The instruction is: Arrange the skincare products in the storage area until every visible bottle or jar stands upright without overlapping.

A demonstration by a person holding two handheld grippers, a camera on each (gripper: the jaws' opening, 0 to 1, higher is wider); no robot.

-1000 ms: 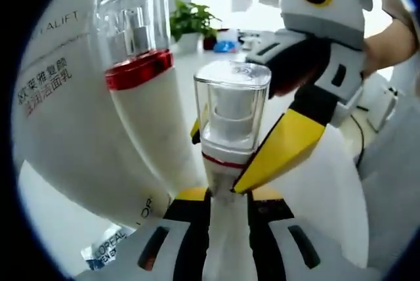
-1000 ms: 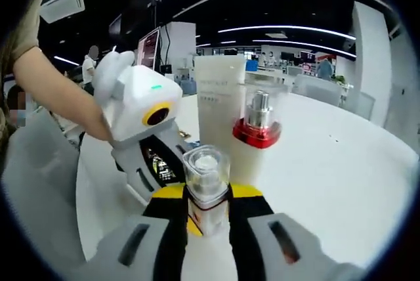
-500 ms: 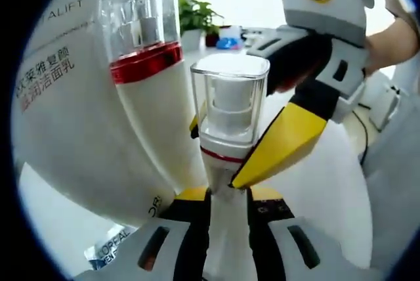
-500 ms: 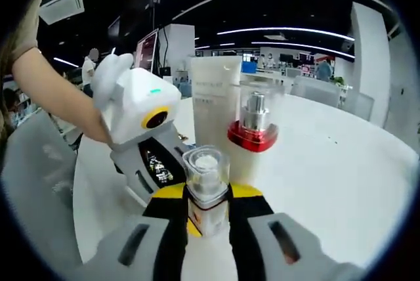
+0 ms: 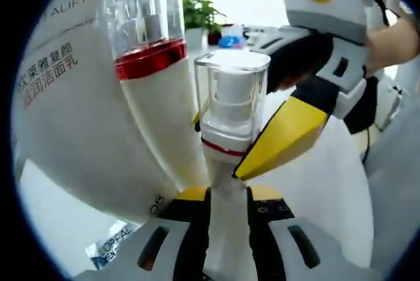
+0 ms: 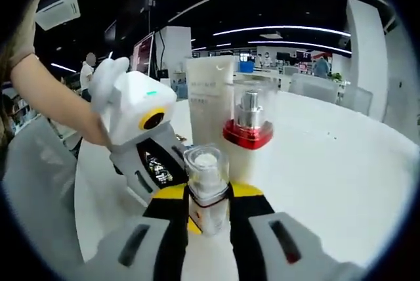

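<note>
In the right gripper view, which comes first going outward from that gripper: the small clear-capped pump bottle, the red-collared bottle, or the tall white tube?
1. Small clear-capped pump bottle: held between the right gripper's jaws.
2. Red-collared bottle: just behind it, slightly to the right.
3. Tall white tube: standing farthest back, behind the red-collared bottle and to its left.

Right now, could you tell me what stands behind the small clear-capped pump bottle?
Behind the small pump bottle stands a red-collared bottle, with a tall white tube behind that. Both bases are hidden.
</note>
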